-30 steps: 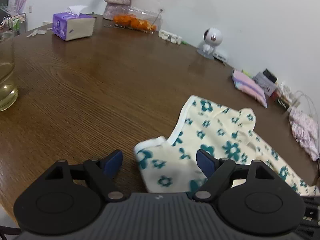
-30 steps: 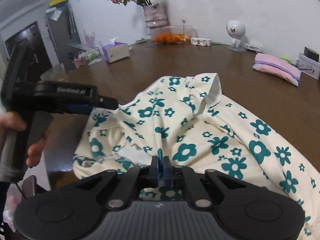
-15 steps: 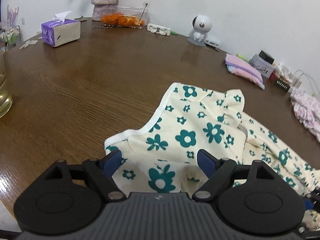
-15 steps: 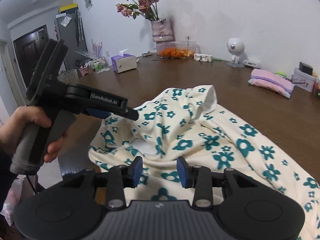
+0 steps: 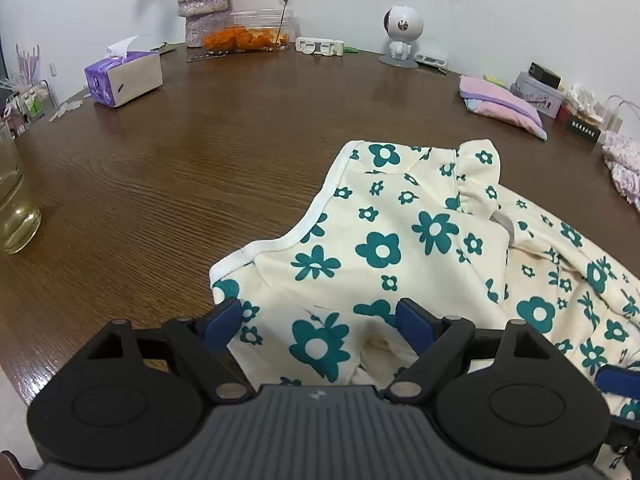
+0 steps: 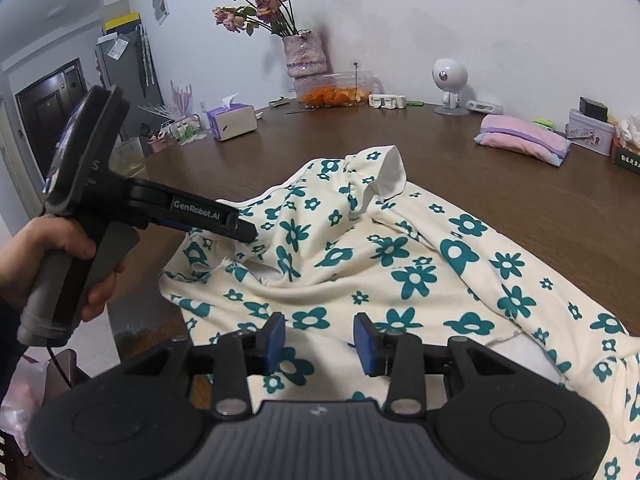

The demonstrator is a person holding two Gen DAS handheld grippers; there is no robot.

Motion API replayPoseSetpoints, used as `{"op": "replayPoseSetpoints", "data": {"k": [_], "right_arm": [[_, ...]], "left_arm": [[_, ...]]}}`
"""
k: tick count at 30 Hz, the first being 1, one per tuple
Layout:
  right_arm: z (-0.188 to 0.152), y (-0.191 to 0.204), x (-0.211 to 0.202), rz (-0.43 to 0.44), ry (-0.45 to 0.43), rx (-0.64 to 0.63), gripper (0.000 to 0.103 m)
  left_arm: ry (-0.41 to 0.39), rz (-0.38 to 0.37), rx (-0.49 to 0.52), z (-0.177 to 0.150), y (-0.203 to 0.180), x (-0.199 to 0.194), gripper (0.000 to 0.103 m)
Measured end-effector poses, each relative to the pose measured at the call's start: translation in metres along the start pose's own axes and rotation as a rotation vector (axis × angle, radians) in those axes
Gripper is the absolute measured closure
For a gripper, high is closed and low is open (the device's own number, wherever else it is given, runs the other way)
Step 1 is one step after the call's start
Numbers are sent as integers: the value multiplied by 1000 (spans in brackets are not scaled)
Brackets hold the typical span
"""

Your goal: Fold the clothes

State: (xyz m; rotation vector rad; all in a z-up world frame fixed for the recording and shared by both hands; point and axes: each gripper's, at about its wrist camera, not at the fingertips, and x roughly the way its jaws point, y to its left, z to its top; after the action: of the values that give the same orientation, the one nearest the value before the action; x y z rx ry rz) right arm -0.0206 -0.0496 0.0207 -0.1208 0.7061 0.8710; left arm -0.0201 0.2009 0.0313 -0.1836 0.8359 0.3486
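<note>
A cream garment with teal flowers (image 5: pixel 400 240) lies rumpled on the brown wooden table (image 5: pixel 200 152), its white-trimmed edge toward the left. My left gripper (image 5: pixel 320 320) is open, its blue pads on either side of a near fold without pinching it. In the right wrist view the same garment (image 6: pixel 400 264) spreads across the table's near edge. My right gripper (image 6: pixel 320 340) is open just above the cloth and holds nothing. A hand (image 6: pixel 60 248) holds the left gripper's body (image 6: pixel 160 208) at the garment's left side.
A glass jar (image 5: pixel 16 200) stands at the left edge. A purple tissue box (image 5: pixel 124 76), a vase (image 5: pixel 202 0), a tray of orange fruit (image 5: pixel 244 36), a white camera figure (image 5: pixel 402 28) and folded pink cloth (image 5: pixel 500 106) line the far side.
My right gripper opened and let go of the garment, then drew back a little. The left gripper moved forward over the cloth, staying open.
</note>
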Motion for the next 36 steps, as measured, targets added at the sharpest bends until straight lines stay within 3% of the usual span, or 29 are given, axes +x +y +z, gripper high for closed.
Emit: {"op": "replayPoseSetpoints", "data": {"k": [18,36], "right_arm": [[-4,-9,-4,-6,-5,33,63],[-9,-7,4,-43,25,4,61]], "left_arm": [[1,27,19,-2,0,7,0],[-1,-21,44,-2,8,7,0]]}}
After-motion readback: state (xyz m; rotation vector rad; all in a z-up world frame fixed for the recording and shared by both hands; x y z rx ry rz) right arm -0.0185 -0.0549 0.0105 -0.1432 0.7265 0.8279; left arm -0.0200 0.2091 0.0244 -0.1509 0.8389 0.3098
